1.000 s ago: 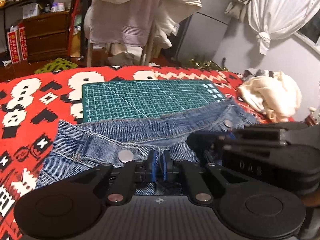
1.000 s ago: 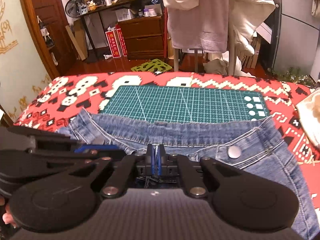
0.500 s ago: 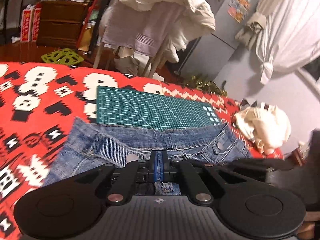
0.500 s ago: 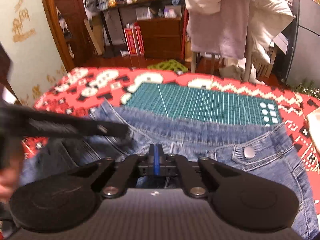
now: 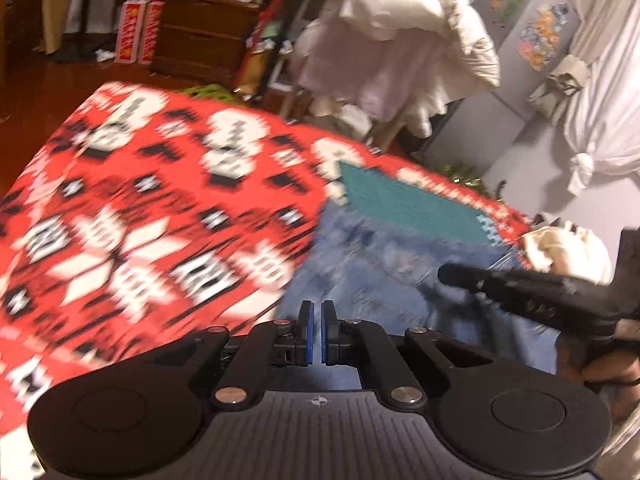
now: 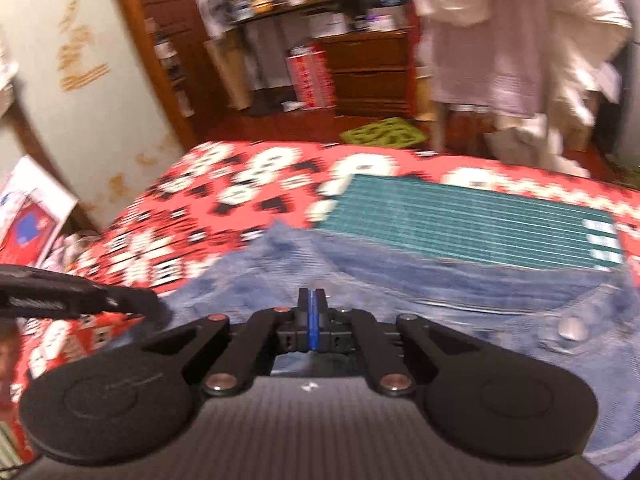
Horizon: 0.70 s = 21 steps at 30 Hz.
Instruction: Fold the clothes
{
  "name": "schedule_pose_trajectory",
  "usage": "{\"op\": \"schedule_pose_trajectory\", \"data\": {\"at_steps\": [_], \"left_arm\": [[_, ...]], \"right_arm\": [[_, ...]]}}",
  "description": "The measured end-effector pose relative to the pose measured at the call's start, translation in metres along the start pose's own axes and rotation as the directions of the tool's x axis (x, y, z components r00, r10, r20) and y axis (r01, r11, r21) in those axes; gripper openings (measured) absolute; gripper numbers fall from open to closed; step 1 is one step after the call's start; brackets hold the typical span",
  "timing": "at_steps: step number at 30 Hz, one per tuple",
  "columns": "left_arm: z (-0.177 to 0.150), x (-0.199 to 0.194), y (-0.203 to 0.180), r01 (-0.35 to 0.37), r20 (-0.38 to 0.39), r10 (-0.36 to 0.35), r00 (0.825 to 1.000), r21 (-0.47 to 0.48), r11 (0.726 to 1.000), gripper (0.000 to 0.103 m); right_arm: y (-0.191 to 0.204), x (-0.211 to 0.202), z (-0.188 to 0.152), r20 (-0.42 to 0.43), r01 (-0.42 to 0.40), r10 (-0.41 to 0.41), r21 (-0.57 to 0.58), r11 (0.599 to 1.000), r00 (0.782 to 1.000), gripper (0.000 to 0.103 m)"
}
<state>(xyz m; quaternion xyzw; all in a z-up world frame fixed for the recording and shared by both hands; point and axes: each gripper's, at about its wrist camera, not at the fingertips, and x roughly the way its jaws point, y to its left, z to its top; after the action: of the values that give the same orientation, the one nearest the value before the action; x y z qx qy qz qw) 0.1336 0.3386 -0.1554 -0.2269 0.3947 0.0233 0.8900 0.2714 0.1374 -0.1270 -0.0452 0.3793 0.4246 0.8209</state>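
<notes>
red patterned bedspread [image 6: 224,200] — green cutting mat [image 6: 460,216] | denim jeans [image 6: 440,284] — cream garment [image 5: 568,248]

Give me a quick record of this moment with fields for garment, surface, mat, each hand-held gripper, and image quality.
garment: blue denim jeans, waistband with metal button, lying partly over the mat
surface: red, white and black patterned blanket
mat: green gridded cutting mat
left hand-held gripper: blue pads slightly apart, nothing between them
right hand-held gripper: pads pressed together over the denim; whether cloth is pinched cannot be told
image quality: both views motion-blurred
</notes>
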Motion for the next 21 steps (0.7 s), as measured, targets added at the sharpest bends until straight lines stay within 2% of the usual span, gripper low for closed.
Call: {"op": "schedule_pose_trajectory", "data": {"at_steps": [6,11,21], "left_arm": [[-0.017,-0.004,0.016,-0.033,-0.017,0.032,0.999,-0.036,0.999,0.003],[-0.029,-0.011,0.024,-0.04,-0.004,0.04,0.999,-0.064,0.997,0.003],[-0.044,-0.024,0.033,-0.023,0.028,0.026,0.999,-0.11,0.994,0.003]], "right_arm": [[0.043,0.038,0.007,-0.052,-0.119,0.115,-0.087,0.989,0.992,0.001],[0.055,0.07,0.014,-0.066,-0.085,0.077,-0.124,0.989,0.995,0.0],[0.041,0.097,0.034,-0.055,-0.041,0.036,-0.091,0.995,0.998,0.0]]}}
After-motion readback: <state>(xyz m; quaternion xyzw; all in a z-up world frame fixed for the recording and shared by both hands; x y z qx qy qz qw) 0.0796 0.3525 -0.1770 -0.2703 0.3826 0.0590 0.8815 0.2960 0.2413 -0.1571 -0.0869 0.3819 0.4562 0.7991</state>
